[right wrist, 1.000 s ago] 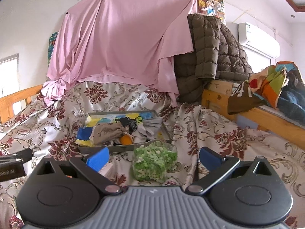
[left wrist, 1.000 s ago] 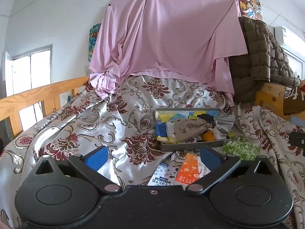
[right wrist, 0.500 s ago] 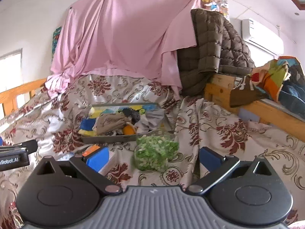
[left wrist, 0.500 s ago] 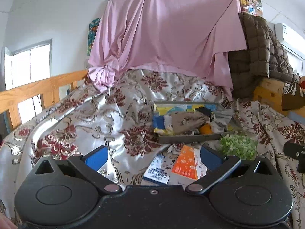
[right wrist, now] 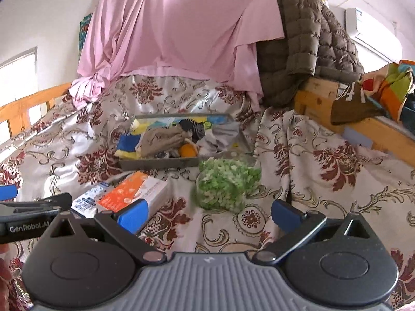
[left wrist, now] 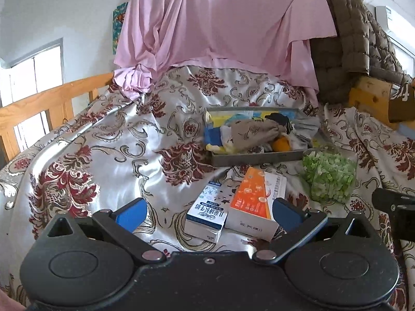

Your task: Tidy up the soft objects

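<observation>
Both sets of tongs spread wide, empty: left gripper (left wrist: 207,211) over orange box (left wrist: 255,197), right gripper (right wrist: 210,213) facing green-filled bag (right wrist: 227,188). Soft stuff heaped in grey tray (right wrist: 160,162) behind. Risk: slick satin bedspread (left wrist: 103,160) (rumpled) letting bag slide or deform on pinch, tray tipping.

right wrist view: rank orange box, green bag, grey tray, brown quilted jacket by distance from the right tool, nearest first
1. orange box: lower left, by the right tool's left finger.
2. green bag: centre, ahead. Close to the box's range; hard to separate.
3. grey tray: behind both, centre-left.
4. brown quilted jacket: far back, upper right.
</observation>
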Demonstrator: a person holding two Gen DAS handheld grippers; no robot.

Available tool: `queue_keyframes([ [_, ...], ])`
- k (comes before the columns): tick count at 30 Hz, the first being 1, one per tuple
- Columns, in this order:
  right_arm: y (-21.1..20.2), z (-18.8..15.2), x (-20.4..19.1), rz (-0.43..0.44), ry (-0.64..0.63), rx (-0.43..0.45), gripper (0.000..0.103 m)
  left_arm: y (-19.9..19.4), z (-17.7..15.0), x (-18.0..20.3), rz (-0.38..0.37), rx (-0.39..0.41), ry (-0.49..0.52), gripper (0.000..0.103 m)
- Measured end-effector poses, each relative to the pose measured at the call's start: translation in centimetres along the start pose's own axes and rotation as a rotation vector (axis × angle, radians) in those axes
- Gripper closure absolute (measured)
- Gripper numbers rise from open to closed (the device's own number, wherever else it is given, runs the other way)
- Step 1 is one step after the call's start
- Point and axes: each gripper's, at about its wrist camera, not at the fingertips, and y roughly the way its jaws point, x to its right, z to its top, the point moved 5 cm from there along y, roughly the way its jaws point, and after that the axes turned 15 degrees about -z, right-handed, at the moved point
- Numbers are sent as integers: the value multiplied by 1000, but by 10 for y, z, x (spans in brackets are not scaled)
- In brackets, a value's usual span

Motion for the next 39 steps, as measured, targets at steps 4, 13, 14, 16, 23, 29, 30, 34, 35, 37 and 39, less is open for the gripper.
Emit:
queue_keyframes([
  [4,15,-2,-1,9,18,-42,0,9,-1,1,12,-31,-1,1],
  [13,41,-9,1,9,55,-146,0,27,-5,-1,24,-55,2,1],
  [14,42,-9,0,10,50,-149,0,28,-5,-2,24,-58,3,1],
  [16,42,-10,-3,15,40,-151,0,30,-6,-2,28,-62,4,1],
  [23,43,-10,-7,15,26,-156,0,33,-7,-5,34,-69,-8,1],
  [29,43,-10,-6,10,29,-155,0,31,-7,-3,33,-63,5,1],
  [30,43,-10,-6,10,28,-155,0,31,-7,-3,33,-63,5,1],
  [34,43,-10,-6,11,29,-157,0,32,-7,-3,33,-63,4,1],
  [35,42,-10,-6,10,29,-157,0,32,-7,-3,34,-64,4,1],
  [37,42,-10,-5,10,29,-156,0,30,-7,-3,35,-62,4,1],
  [39,42,-10,-6,10,29,-157,0,31,-7,-3,35,-63,4,1],
])
